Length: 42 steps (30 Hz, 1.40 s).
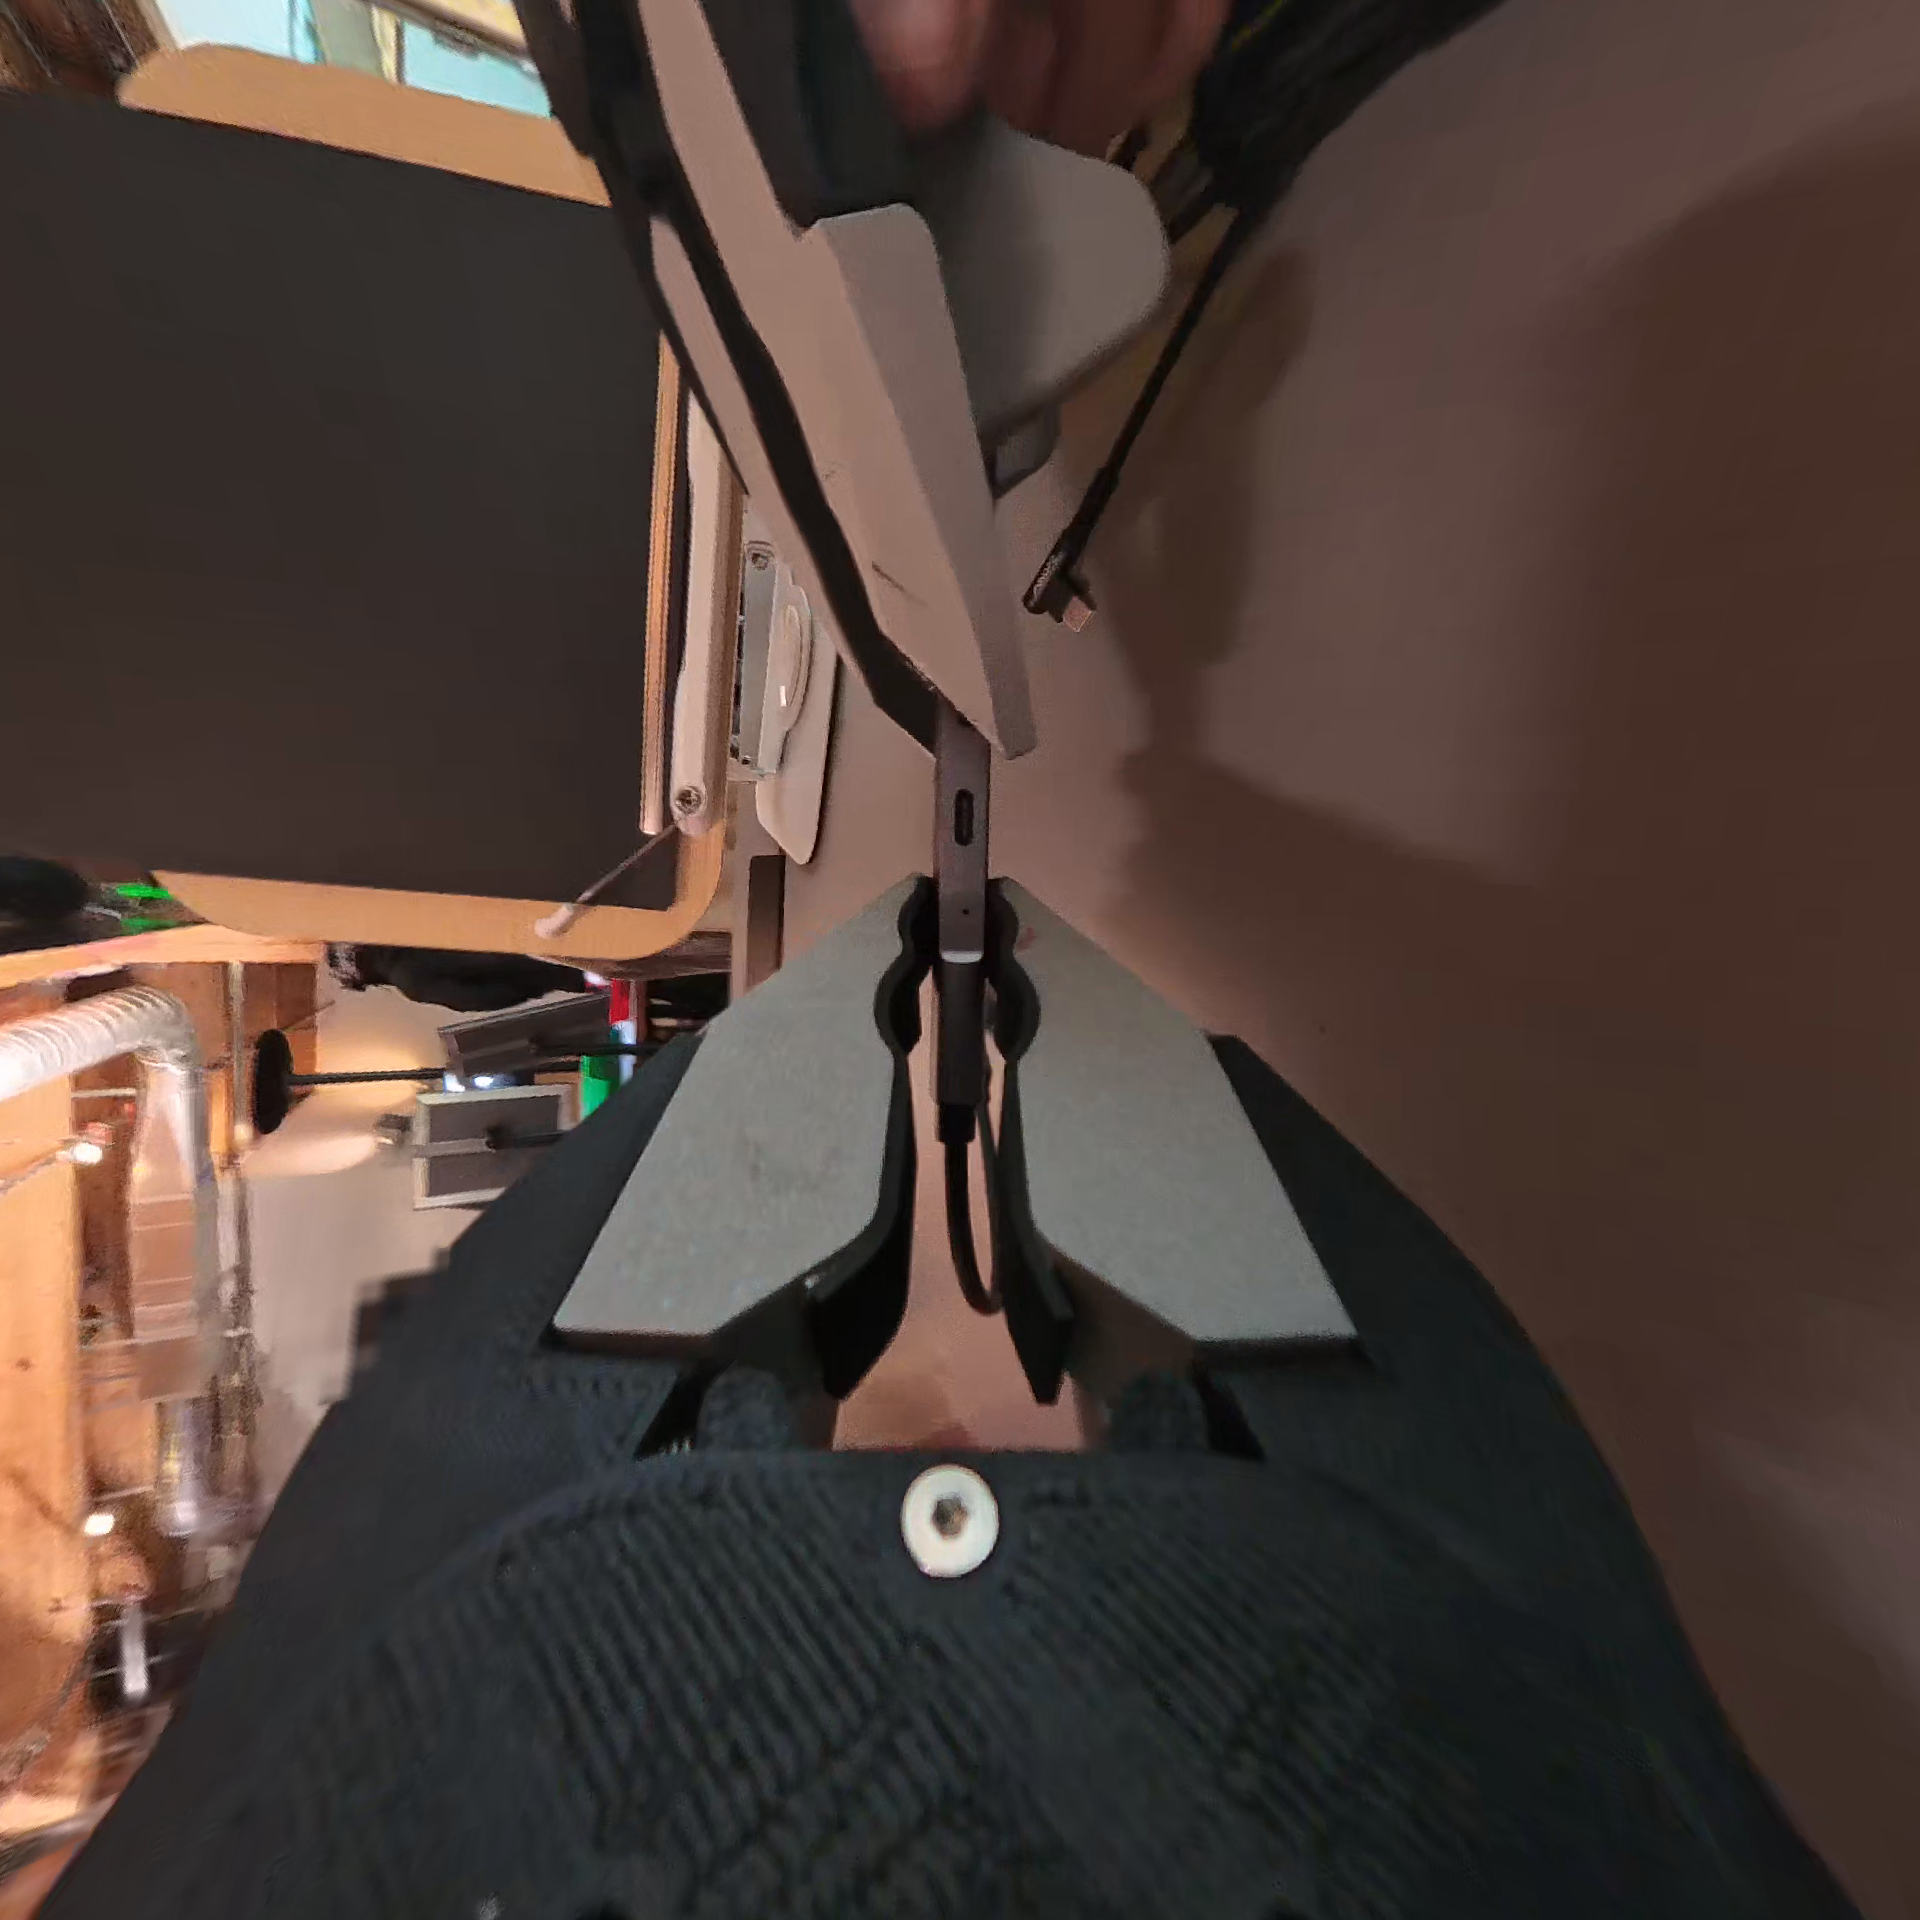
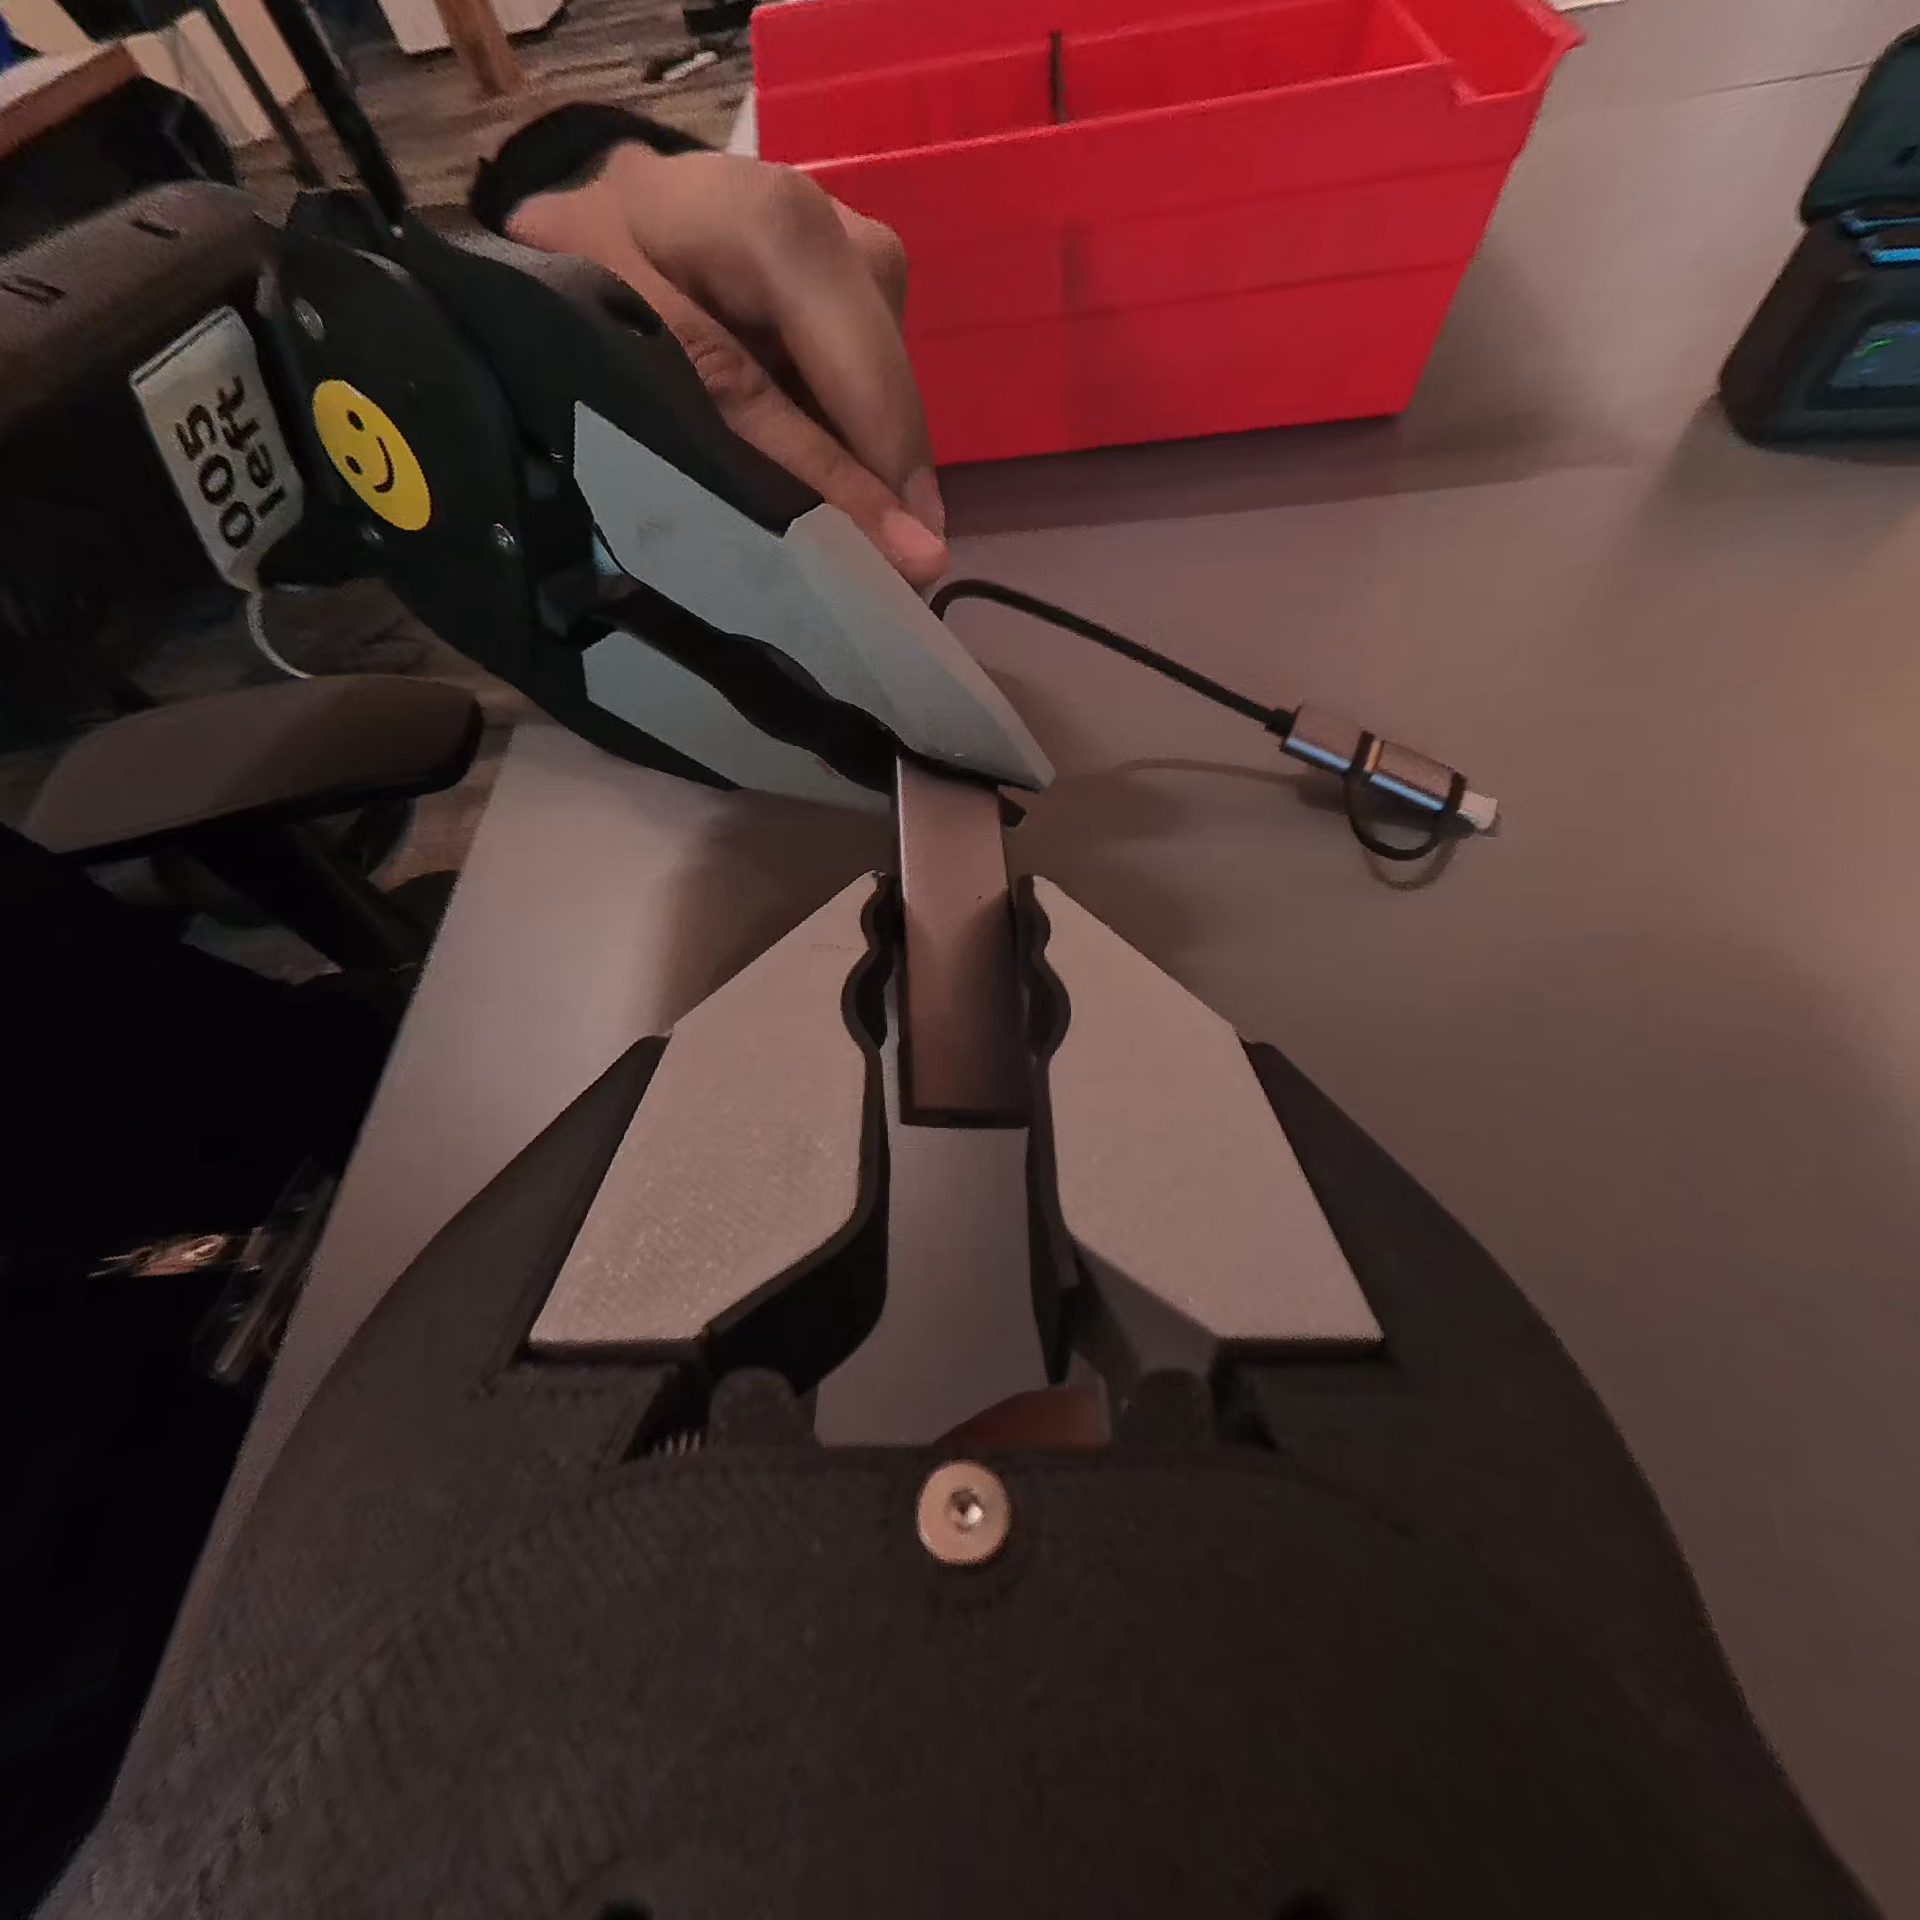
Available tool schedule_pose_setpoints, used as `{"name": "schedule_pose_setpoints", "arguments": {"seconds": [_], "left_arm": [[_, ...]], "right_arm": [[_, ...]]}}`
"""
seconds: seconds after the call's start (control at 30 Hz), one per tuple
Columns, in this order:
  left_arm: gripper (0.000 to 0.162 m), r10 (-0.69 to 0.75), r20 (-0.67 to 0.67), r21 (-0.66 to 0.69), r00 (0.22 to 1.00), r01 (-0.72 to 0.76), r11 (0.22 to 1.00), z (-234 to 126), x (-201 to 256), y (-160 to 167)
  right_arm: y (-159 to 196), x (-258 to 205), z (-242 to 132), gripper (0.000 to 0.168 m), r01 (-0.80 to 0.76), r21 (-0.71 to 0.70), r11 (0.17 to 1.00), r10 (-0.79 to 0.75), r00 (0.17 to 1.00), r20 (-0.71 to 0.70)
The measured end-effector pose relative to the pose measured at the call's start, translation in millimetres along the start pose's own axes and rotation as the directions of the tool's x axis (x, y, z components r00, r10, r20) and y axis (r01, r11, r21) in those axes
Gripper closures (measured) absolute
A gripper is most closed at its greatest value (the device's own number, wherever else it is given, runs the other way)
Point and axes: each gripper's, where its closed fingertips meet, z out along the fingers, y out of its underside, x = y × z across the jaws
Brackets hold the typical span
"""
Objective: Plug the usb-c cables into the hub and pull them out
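Note:
A slim dark grey hub (image 1: 963, 821) is held off the table between both grippers. My left gripper (image 1: 961, 894) is shut on its cable end, and a USB-C port shows just past the fingertips. The hub's own cable (image 1: 977, 1247) loops back between the fingers. My right gripper (image 2: 956, 894) is shut on the other end of the hub (image 2: 956, 997). The left gripper (image 2: 966, 774) meets it from the upper left. The right gripper (image 1: 977, 727) reaches in from the top. The hub's plug with an adapter (image 2: 1382, 769) lies on the table. A black braided cable plug (image 1: 1060, 597) hangs free beside the right gripper.
A red divided bin (image 2: 1195, 260) stands at the back of the grey table (image 2: 1507, 1091). A dark device with a screen (image 2: 1849, 343) sits at the far right. A chair (image 2: 239, 748) stands off the table's left edge. A person's hand (image 2: 790, 343) holds the left gripper. Left and right tips are no more than a few centimetres apart.

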Motion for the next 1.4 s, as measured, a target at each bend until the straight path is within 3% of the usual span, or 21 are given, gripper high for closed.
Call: {"name": "schedule_pose_setpoints", "arguments": {"seconds": [0.13,0.37,0.47,0.63,0.73,0.8,0.9,0.97,1.07,1.17,1.27,1.3,1.4], "left_arm": [[0.155,-0.145,-0.011,0.050,0.989,0.145,0.988,11.6,-2.5,-0.9],[0.155,-0.234,0.031,0.158,0.972,0.226,0.961,26.3,-2.0,-2.3],[0.155,-0.189,0.053,0.133,0.981,0.181,0.975,29.0,-0.4,2.1],[0.155,-0.281,0.045,0.084,0.959,0.277,0.957,33.8,-4.8,17.9],[0.155,-0.356,0.043,0.080,0.934,0.352,0.933,31.5,-10.1,30.9],[0.155,-0.367,0.052,0.083,0.929,0.362,0.928,29.2,-13.9,35.9],[0.155,-0.366,0.037,0.080,0.930,0.362,0.929,28.1,-13.6,38.0],[0.155,-0.356,0.017,0.087,0.934,0.353,0.932,27.6,-11.3,35.0],[0.155,-0.352,-0.041,0.101,0.935,0.354,0.930,26.0,-4.2,29.3],[0.155,-0.356,-0.127,0.146,0.926,0.372,0.917,20.6,4.1,17.8],[0.155,-0.347,-0.186,0.193,0.919,0.380,0.904,14.8,9.4,4.1],[0.155,-0.345,-0.211,0.207,0.914,0.387,0.898,12.8,12.0,-0.4],[0.153,-0.346,-0.166,0.225,0.923,0.377,0.898,12.5,8.9,-1.3]], "right_arm": [[-0.5,14.5,-3.9,0.146,0.061,-0.005,0.998,-0.061,0.992,-0.112],[3.0,26.2,-6.9,0.146,0.081,-0.021,0.997,-0.083,0.980,-0.178],[6.8,29.0,-3.0,0.146,0.067,-0.034,0.997,-0.072,0.981,-0.181],[-5.4,45.0,-17.6,0.143,0.092,-0.015,0.996,-0.092,0.944,-0.316],[-11.0,64.5,-42.6,0.133,0.014,0.041,0.999,0.005,0.906,-0.423],[-0.6,74.5,-53.8,0.140,-0.055,0.026,0.998,0.061,0.879,-0.472],[10.8,67.5,-54.6,0.132,-0.107,0.003,0.994,0.098,0.903,-0.418],[-1.0,59.4,-56.3,0.130,-0.115,0.083,0.990,0.137,0.929,-0.344],[-23.1,22.1,-52.9,0.126,0.007,0.157,0.988,0.020,0.985,-0.169],[-14.3,16.7,-33.9,0.134,0.195,0.018,0.981,-0.184,0.947,-0.264],[6.6,14.2,-7.2,0.138,0.247,-0.139,0.959,-0.274,0.932,-0.237],[6.6,15.4,-3.0,0.152,0.259,-0.153,0.954,-0.290,0.925,-0.244],[-1.6,7.2,-1.1,0.157,0.288,-0.091,0.953,-0.301,0.931,-0.205]]}}
